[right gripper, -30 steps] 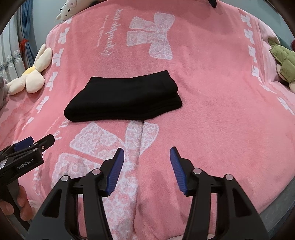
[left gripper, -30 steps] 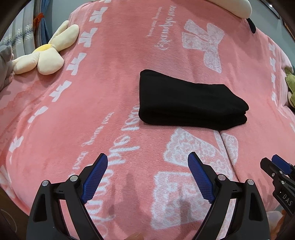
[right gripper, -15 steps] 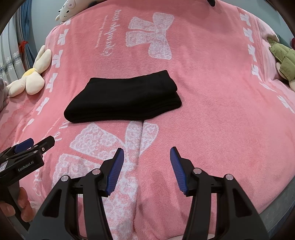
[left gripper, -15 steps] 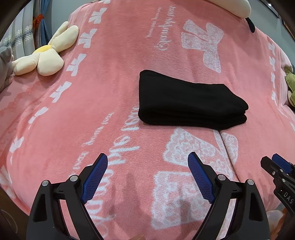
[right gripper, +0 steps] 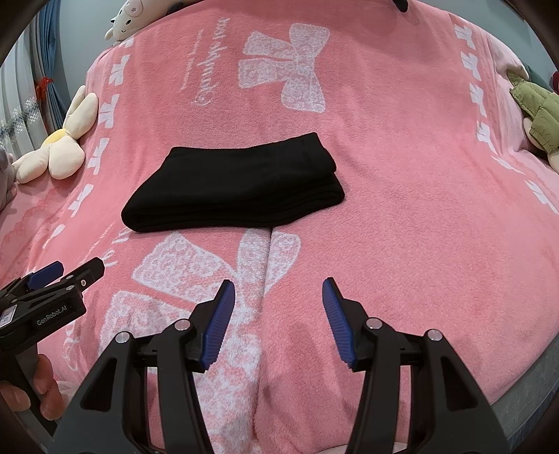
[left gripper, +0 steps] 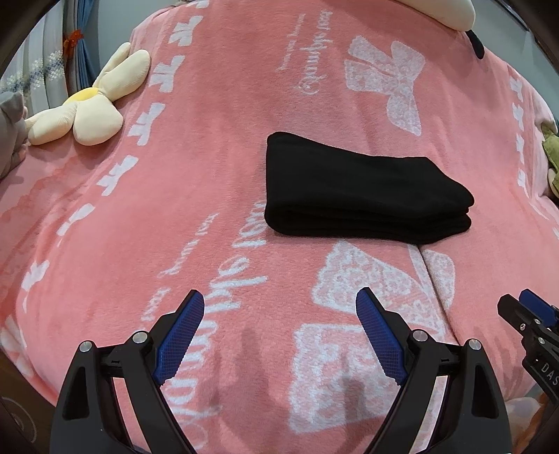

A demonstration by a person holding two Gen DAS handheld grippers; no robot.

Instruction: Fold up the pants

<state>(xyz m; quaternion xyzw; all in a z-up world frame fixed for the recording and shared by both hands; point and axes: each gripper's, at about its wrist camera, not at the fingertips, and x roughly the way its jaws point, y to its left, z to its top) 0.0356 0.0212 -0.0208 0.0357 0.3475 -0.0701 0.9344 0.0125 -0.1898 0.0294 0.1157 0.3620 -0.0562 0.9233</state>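
The folded pants (left gripper: 363,195) lie on the bed (left gripper: 209,146), near its middle. The flower toy (left gripper: 84,111) lies far to the left of the pants, at the bed's edge. Both grippers, left gripper (left gripper: 279,335) and right gripper (right gripper: 276,321), hang in front of the pants, apart from them.

The right gripper (right gripper: 277,321) hangs low over the near edge of a bed (right gripper: 401,209) covered in a pink blanket with white bows, its blue-padded fingers (right gripper: 218,324) spread apart with nothing between them. Beyond it, well apart, the black pants (right gripper: 237,185) lie folded into a flat stack. At the lower left the left gripper (right gripper: 66,272) reaches in, held by a hand (right gripper: 33,391). A cream flower plush (right gripper: 57,146) sits at the bed's left edge, a green plush (right gripper: 534,111) at its right, and a white plush (right gripper: 131,19) at the far end.
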